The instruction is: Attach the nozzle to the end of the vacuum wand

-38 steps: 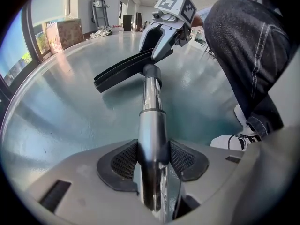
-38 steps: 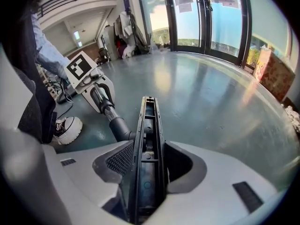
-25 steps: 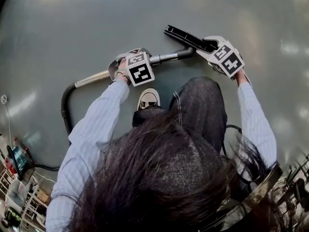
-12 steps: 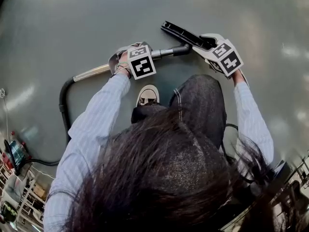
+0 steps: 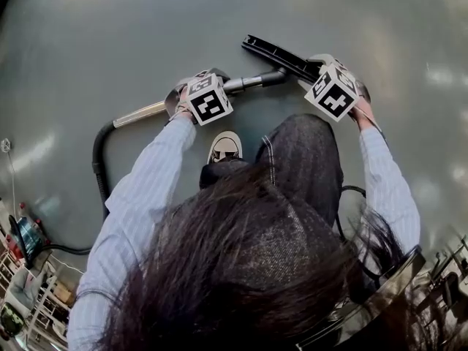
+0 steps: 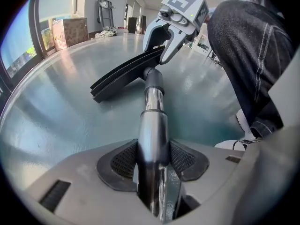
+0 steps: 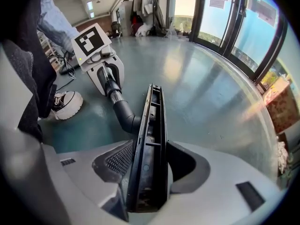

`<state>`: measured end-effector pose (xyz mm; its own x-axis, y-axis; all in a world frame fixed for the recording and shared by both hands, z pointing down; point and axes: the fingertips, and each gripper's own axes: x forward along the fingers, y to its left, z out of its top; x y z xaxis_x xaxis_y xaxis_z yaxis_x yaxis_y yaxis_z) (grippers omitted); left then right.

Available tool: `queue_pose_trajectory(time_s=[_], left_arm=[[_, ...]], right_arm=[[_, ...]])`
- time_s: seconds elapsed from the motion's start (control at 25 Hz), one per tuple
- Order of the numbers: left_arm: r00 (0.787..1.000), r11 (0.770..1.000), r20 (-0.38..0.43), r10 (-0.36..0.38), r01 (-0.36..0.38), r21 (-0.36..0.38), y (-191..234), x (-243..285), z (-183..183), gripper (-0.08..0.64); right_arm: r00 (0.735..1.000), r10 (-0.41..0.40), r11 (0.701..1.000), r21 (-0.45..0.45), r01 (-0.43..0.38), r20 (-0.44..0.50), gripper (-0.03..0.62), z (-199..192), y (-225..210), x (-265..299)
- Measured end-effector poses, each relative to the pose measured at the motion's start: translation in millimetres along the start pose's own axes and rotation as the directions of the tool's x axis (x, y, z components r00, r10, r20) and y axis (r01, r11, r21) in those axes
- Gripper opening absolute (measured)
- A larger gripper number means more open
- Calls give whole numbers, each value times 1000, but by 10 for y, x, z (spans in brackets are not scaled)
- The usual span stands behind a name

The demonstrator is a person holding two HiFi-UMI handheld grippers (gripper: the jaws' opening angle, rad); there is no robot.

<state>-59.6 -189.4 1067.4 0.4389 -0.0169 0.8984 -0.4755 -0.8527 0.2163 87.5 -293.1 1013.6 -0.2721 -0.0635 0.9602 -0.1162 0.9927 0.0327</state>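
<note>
Your left gripper [image 6: 152, 165] is clamped on the chrome vacuum wand [image 6: 151, 121], pads on both sides. Your right gripper [image 7: 147, 172] is clamped on the black nozzle [image 7: 151, 121], held edge-on. Nozzle neck meets wand end, btwn both grippers, over grey floor [image 5: 110, 35]; hose [image 5: 97, 159] curves off at your left

It's a big open hall, more a workspace or lab than a home. A bare, glossy grey floor [image 5: 110, 42] spreads wide all round. Ahead and to the right of the right gripper [image 7: 150, 163], tall dark-framed windows [image 7: 234, 18] line the wall. Ahead-left of the left gripper [image 6: 152, 161], a cardboard box [image 6: 70, 31] sits by the glass. Behind and left of that gripper are cluttered wire racks [image 5: 44, 309] and a loose black cable [image 5: 64, 251].
</note>
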Motion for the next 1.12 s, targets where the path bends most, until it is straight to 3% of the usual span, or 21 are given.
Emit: queue_pose_trajectory(time_s=[0.2, 0.32, 0.48, 0.6, 0.68, 0.76, 0.88, 1.12], left_arm=[[1000, 1000, -12, 11, -11, 1, 4, 21, 8, 195], [1000, 1000, -3, 13, -13, -9, 4, 30, 18, 195], [1000, 1000, -3, 15, -15, -22, 3, 40, 9, 195], [1000, 1000, -24, 20, -19, 18, -5, -17, 46, 195], [999, 997, -45, 3, 0, 71, -33, -70, 96, 193], [999, 996, -50, -4, 9, 90, -41, -76, 145, 195], [1000, 1000, -3, -3, 3, 25, -44, -65, 196, 195], [999, 1000, 52, 16, -15, -26, -38, -80, 233, 196]], right_arm=[[993, -2, 999, -42, -3, -114, 233, -58, -2, 166], [990, 41, 999, 7, -40, -132, 238, -94, -14, 223], [998, 56, 995, 89, -53, -22, 240, -23, -26, 210], [996, 48, 992, 110, -56, 76, 235, 85, -23, 80], [995, 59, 991, 116, -68, 84, 235, 118, -3, -11], [994, 60, 981, 178, -76, 92, 230, 126, -17, -27], [995, 47, 967, 247, -69, 92, 229, 143, -4, -23], [997, 29, 971, 235, -44, 65, 229, 138, 2, -60]])
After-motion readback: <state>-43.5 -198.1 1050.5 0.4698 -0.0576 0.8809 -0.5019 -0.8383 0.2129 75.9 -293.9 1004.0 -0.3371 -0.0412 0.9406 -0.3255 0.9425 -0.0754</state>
